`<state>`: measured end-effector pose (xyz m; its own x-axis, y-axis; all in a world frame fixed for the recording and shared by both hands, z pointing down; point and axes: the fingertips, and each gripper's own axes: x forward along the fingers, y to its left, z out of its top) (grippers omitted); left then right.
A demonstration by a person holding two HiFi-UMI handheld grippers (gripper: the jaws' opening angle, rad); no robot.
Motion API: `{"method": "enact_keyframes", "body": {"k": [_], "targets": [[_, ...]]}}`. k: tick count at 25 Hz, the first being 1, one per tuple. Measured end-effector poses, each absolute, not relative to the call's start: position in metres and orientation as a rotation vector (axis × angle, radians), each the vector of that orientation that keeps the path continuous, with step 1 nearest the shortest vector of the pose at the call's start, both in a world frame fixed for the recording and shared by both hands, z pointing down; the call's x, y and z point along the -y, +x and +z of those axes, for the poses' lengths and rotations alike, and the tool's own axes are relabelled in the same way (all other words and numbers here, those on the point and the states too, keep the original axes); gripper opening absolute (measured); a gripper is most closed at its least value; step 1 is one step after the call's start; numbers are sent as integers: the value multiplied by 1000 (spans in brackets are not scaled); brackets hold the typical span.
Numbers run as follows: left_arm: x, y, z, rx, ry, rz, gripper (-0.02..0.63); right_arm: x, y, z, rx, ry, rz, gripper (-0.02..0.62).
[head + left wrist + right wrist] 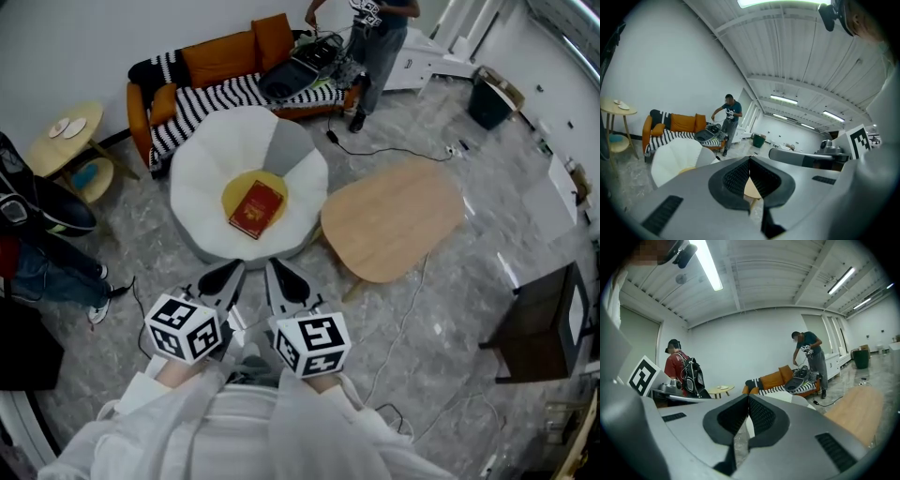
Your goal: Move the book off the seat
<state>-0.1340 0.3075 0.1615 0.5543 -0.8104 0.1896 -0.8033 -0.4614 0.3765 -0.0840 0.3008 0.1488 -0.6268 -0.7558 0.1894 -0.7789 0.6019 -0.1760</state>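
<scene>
Starting up close, the left tongs (226,277) and right tongs (280,277) are held side by side, each pressed together with nothing caught. Further out, the red book (256,209) is seen lying flat on the yellow middle of the white seat (202,178).

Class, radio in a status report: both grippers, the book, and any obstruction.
Left gripper shut, empty; right gripper shut, empty. Red book flat on yellow cushion of white seat, untouched. Nothing in the way.
</scene>
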Motion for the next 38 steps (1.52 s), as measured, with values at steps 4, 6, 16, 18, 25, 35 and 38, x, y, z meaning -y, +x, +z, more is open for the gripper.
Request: {"method": "enact_keyframes", "body": {"k": [4, 6, 16, 18, 25, 35, 38], "targets": [[-292, -148, 167, 1300, 2350, -42, 6, -288, -94, 156, 2700, 1312, 369, 12], [-286, -149, 169, 1293, 2349, -40, 6, -282, -95, 158, 2693, 1318, 376, 12], [-251, -156, 188, 1281, 2307, -26, 6, -245, -103, 177, 2666, 1288, 424, 12], [-239, -157, 192, 1283, 2300, -20, 6, -232, -103, 181, 2664, 1285, 428, 12], [-181, -154, 198, 1300, 2277, -16, 6, -173, -97, 186, 2661, 1267, 442, 12], [-81, -143, 191, 1318, 2264, -18, 6, -69, -84, 187, 2668, 1203, 457, 12], [-58, -138, 189, 1324, 2256, -24, 6, -45, -83, 188, 2679, 1175, 482, 12]]}}
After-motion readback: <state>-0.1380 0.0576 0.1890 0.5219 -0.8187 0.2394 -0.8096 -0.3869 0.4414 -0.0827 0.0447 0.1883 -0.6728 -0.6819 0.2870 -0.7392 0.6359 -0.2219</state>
